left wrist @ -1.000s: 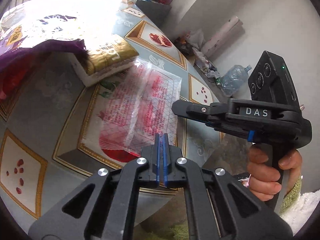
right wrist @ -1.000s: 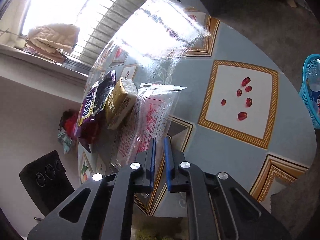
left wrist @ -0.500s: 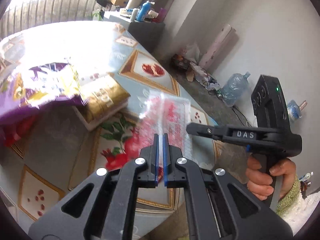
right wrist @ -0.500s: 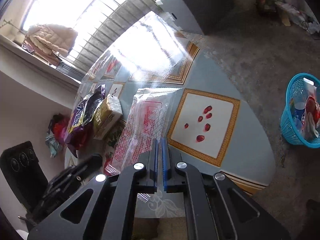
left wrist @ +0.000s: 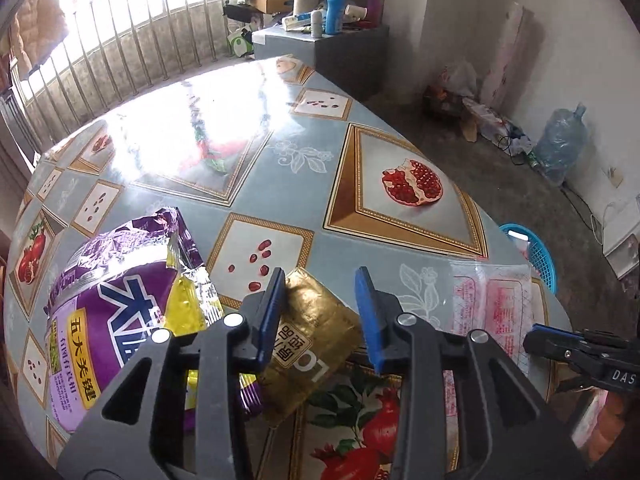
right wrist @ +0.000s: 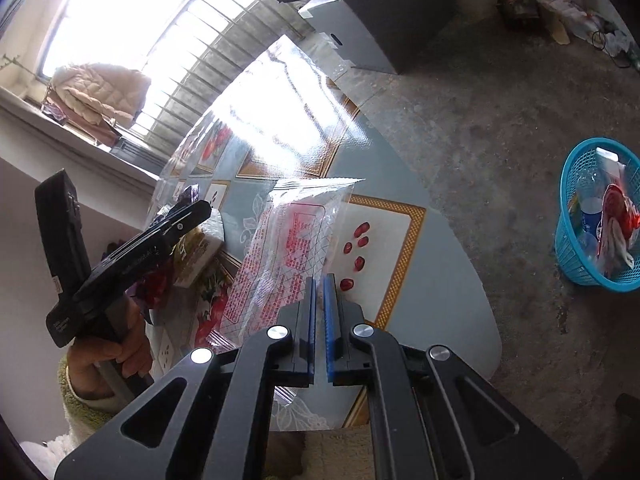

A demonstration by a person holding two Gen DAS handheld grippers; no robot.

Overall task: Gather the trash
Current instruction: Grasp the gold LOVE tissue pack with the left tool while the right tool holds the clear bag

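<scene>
A clear wrapper point(right wrist: 288, 248) with red print stands lifted off the table point(right wrist: 440, 280), its lower edge pinched in my right gripper point(right wrist: 319, 280), which is shut on it. The left wrist view shows the same wrapper point(left wrist: 492, 308) at the right, with the right gripper point(left wrist: 536, 340) at its edge. My left gripper point(left wrist: 320, 276) hovers over a gold packet point(left wrist: 316, 340); its jaws are opening and nothing is between them. A purple snack bag point(left wrist: 112, 312) lies left of the gold packet. A blue basket point(right wrist: 572, 256) with trash inside stands on the floor to the right.
The round table point(left wrist: 304, 160) has a glossy pomegranate-print cloth. Beyond it stands a grey cabinet point(left wrist: 344, 40) with bottles on top, by a barred window. A water jug point(left wrist: 560, 148) and loose bags lie on the floor along the wall.
My left gripper let go of the clear wrapper, opened and swung left over the gold packet. The right gripper closed on the wrapper and carried it a little toward the table's edge.
</scene>
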